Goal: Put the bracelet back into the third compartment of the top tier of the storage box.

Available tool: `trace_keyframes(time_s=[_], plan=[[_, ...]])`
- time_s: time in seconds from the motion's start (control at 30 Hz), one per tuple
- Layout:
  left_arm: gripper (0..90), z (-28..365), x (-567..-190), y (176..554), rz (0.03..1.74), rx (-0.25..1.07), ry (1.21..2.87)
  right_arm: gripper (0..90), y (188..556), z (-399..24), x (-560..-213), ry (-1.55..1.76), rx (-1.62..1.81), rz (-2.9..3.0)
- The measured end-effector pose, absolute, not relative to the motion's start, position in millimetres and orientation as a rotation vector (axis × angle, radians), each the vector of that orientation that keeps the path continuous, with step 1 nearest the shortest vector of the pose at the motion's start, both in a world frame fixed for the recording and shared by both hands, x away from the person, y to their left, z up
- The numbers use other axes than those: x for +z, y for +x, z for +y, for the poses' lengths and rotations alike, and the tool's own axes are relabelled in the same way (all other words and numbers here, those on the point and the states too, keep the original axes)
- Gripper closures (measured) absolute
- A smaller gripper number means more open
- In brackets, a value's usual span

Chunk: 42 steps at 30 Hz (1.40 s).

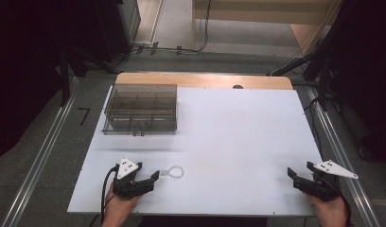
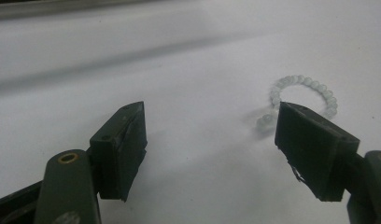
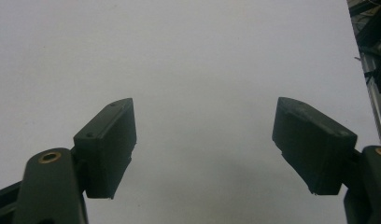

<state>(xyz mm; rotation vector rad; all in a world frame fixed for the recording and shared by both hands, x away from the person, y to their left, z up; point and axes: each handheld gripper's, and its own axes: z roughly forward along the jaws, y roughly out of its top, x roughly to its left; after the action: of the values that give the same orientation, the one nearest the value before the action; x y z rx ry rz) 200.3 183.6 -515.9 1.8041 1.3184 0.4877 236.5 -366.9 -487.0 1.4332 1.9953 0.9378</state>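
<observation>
A small bracelet of pale translucent beads point(image 1: 175, 171) lies on the white tabletop point(image 1: 238, 137) near the front left. My left gripper point(image 1: 151, 182) rests just left of it, open, one jaw tip close to the beads. In the left gripper view the bracelet point(image 2: 304, 88) sits beyond the right-hand jaw, which hides part of it, and nothing lies between the jaws of the left gripper point(image 2: 209, 116). My right gripper point(image 1: 295, 178) is at the front right corner, open. Bare white table lies between the jaws of the right gripper point(image 3: 203, 109).
A clear plastic compartment box point(image 1: 140, 109) with its lid shut stands at the back left of the table. A wooden strip point(image 1: 205, 80) runs along the far edge. Metal rails point(image 1: 44, 156) flank the table, and cables point(image 1: 172, 48) lie on the floor beyond.
</observation>
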Motion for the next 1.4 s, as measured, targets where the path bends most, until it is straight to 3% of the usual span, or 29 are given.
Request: trace_keyframes(time_s=[1.03,1.4], plan=[[34.2,168,-516,206,1.251,0.464,1.855,20.2,237,-365,-488,1.429,0.931,2.007],[41.4,158,-515,207,1.223,0.481,1.877,20.2,237,-366,-488,1.428,0.929,2.007]])
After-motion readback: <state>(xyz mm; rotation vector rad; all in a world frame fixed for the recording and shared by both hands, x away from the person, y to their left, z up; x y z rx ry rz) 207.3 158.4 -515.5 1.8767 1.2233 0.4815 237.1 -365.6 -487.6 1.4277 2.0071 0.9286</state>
